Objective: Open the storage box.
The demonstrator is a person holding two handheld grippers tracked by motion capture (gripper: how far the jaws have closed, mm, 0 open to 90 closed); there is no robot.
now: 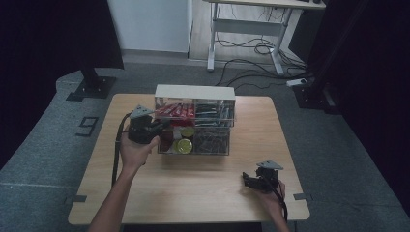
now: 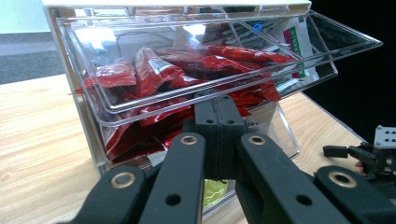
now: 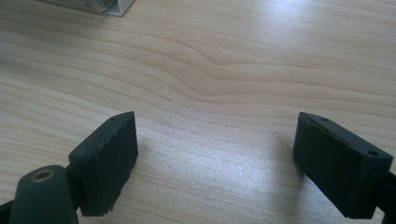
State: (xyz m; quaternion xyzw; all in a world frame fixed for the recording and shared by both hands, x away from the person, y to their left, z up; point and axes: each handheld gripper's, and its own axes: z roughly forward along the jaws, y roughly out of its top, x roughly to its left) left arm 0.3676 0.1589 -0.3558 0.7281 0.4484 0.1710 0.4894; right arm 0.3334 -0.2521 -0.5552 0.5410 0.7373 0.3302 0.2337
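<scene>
The left gripper [image 2: 218, 122], jaws clenched empty, sat against the clear box [image 1: 195, 126] of red packets [image 2: 154, 70] mid-table [image 1: 145, 179], while the right gripper [image 3: 217, 158] rested released nearby.

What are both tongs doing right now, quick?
Left tongs: closed, tips at the clear flap over the red packets; any grip cannot be told.
Right tongs: open, holding nothing.
</scene>
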